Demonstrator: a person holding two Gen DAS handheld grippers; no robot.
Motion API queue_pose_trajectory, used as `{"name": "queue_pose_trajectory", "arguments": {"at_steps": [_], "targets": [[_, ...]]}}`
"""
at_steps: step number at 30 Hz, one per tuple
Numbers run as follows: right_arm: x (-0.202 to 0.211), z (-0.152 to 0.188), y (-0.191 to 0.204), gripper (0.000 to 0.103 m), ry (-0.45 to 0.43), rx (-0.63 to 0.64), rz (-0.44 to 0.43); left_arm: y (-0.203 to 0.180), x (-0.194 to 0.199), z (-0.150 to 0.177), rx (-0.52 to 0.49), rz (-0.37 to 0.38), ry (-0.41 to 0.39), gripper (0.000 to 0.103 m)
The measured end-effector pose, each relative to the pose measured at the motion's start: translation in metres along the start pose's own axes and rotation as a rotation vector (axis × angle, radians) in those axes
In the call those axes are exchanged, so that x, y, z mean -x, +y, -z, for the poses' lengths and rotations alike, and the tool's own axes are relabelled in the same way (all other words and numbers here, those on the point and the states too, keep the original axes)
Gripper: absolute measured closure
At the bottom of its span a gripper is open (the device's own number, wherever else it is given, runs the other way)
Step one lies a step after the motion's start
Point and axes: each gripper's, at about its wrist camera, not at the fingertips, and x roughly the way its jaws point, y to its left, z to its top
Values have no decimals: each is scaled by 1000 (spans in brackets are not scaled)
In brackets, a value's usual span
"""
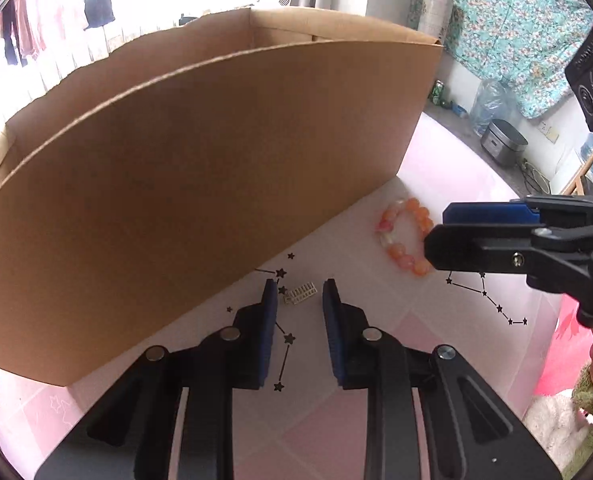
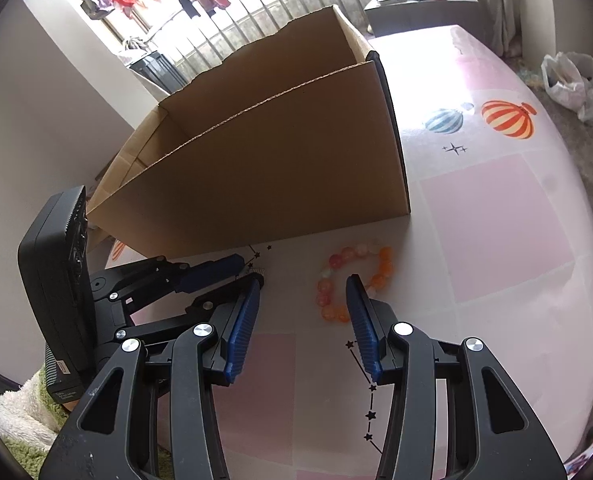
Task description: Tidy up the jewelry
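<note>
Between left hand-held gripper [image 1: 299, 286] fingers: sm. white clip [image 1: 301, 293], untouched.

Box: cardboard box [image 1: 200, 168] stands on the worktop [image 1: 448, 184], behind all else.
Bracelet: bead bracelet [image 1: 406, 236] lies on the worktop before the box's right end.
Clasp: small clasp [image 1: 301, 293] lies near the box's front wall, left of the bracelet.
Left claw: left claw [image 1: 299, 296] straddles the clasp.
Right claw: right claw [image 2: 302, 292] over the bracelet's left side.
</note>
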Motion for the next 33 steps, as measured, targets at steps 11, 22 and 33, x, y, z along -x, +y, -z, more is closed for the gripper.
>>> {"name": "queue_pose_trajectory", "arguments": {"at_steps": [11,22,33], "targets": [[-7,-1,2,59,7,-11,3,-18,-3,-7,17,-54,24,83],[-2,1,7,59,-9,-2,8,-19,-7,-7,26,-63,24,92],[-2,1,4,59,-8,-10,13,-8,-7,-3,49,-46,9,103]]}}
